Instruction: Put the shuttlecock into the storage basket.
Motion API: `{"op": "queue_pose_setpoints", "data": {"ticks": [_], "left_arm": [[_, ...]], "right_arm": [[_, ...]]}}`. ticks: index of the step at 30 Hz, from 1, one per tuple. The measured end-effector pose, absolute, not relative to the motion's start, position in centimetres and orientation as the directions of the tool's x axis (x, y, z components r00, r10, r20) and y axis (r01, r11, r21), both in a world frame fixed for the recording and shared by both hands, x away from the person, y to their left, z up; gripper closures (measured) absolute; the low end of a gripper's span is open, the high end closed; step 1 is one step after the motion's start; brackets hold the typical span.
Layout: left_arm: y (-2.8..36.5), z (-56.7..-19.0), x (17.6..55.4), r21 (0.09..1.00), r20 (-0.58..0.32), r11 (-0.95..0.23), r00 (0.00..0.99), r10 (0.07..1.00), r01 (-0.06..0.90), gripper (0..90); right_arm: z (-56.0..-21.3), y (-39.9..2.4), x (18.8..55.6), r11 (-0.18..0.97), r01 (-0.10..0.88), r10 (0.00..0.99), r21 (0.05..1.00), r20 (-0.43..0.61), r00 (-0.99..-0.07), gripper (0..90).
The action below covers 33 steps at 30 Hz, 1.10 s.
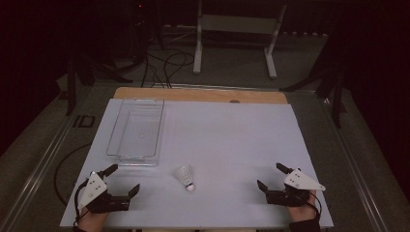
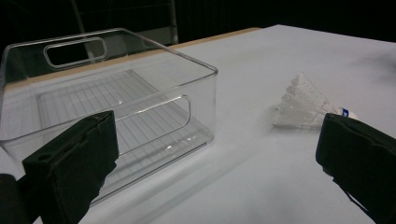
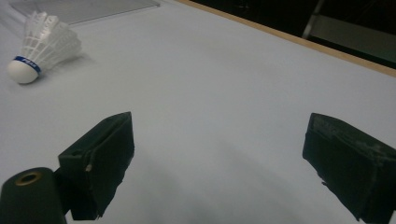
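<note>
shuttlecock [image 1: 185, 177] on side — cork toward person

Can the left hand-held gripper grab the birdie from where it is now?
Probably yes. The left hand-held gripper is open, and only bare white table lies between it and the shuttlecock. The clear bin sits off to the side.

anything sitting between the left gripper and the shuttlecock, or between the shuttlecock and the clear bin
Nothing visible. Bare white table lies between the open left gripper and the shuttlecock, and between the shuttlecock and the clear bin just beyond it. Only the bin's near wall must be cleared.
</note>
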<state>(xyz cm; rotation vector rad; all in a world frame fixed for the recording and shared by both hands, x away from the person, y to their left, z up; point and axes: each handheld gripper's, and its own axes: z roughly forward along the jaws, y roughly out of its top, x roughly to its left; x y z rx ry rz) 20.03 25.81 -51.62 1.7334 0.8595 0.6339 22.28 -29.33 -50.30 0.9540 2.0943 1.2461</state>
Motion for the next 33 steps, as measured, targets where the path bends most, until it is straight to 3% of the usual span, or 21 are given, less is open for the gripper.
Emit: {"op": "queue_pose_setpoints", "data": {"ticks": [33], "left_arm": [[25.85,-50.96,20.36,0.941,-0.034,-0.181,0.614,0.789,0.285,0.3]], "right_arm": [[-50.34,-29.24,22.17,0.33,0.291,0.78,0.898,-0.086,-0.62,9.0]]}}
